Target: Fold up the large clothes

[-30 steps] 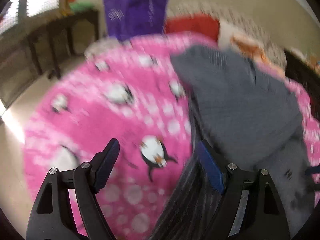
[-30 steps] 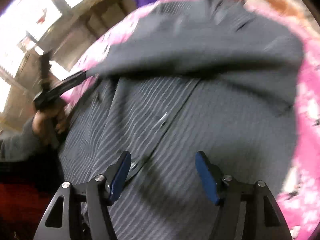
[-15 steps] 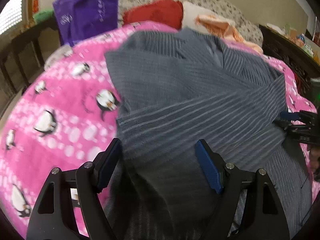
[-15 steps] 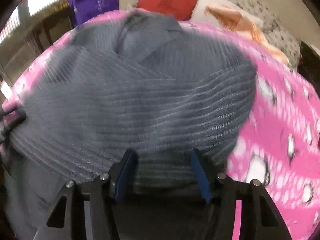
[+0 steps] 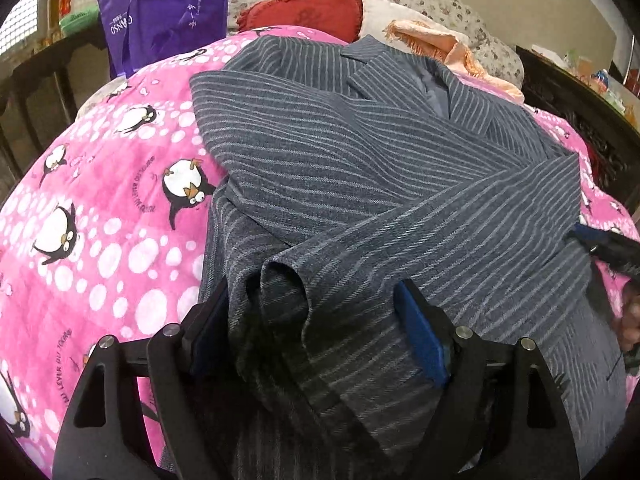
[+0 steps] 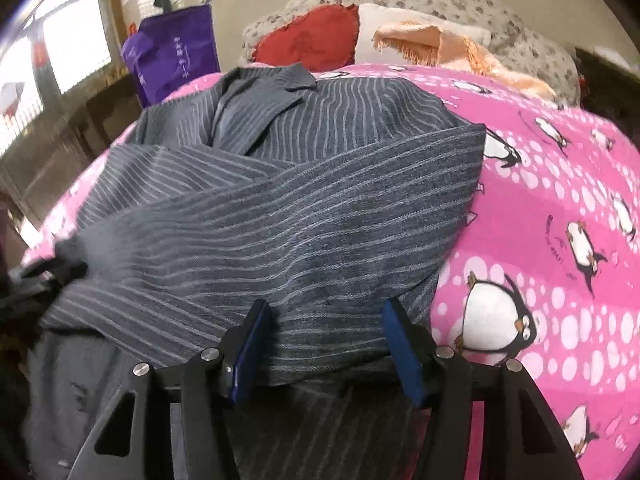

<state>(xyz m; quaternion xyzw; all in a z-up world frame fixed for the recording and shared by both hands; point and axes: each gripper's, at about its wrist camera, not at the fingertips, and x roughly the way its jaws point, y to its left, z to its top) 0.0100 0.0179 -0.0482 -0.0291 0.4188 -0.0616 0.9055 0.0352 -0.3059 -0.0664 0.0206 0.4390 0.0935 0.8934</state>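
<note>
While both sleeves lie crossed over the striped jacket [image 5: 360, 184], long axis 12–6 o'clock, left gripper [image 5: 312, 332] and right gripper [image 6: 324, 344] straddle its near hem, jaws apart, neither clamped.

Purple bag [image 5: 160, 12], at eleven o'clock: white letters "OSNVO", upside down, beside unreadable Chinese characters.
Pink penguin blanket [image 5: 100, 220], at nine o'clock: "AU LEVER DU JOUR", partly legible.
</note>
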